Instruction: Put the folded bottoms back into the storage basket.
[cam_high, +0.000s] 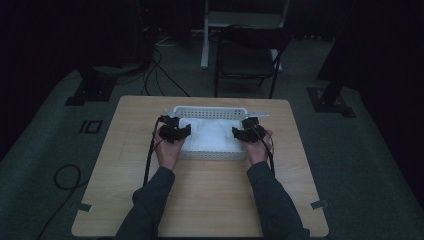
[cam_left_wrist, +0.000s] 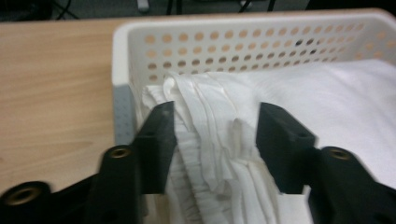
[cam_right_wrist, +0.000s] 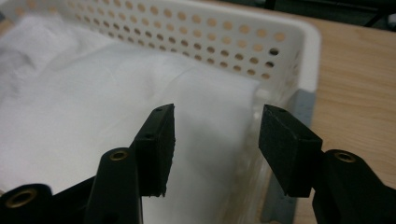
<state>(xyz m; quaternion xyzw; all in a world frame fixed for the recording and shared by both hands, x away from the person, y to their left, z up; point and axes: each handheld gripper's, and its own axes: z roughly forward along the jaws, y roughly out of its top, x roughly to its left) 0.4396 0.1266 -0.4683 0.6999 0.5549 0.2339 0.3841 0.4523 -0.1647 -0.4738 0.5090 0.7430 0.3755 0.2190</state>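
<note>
We see a white cloth (cam_high: 212, 134) lying in a white basket (cam_high: 210, 112) on the surface (cam_high: 210, 190). The left gripper (cam_left_wrist: 215, 140) straddles bunched folds at the basket's corner, jaws spread; the right gripper (cam_right_wrist: 215, 144) hovers spread over the opposite corner. Uneven grabs could drag the basket.

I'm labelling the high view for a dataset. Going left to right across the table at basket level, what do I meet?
Bare table → left tool at the basket's left end → white cloth lying in the white perforated basket → right tool at its right end → bare table again.
</note>
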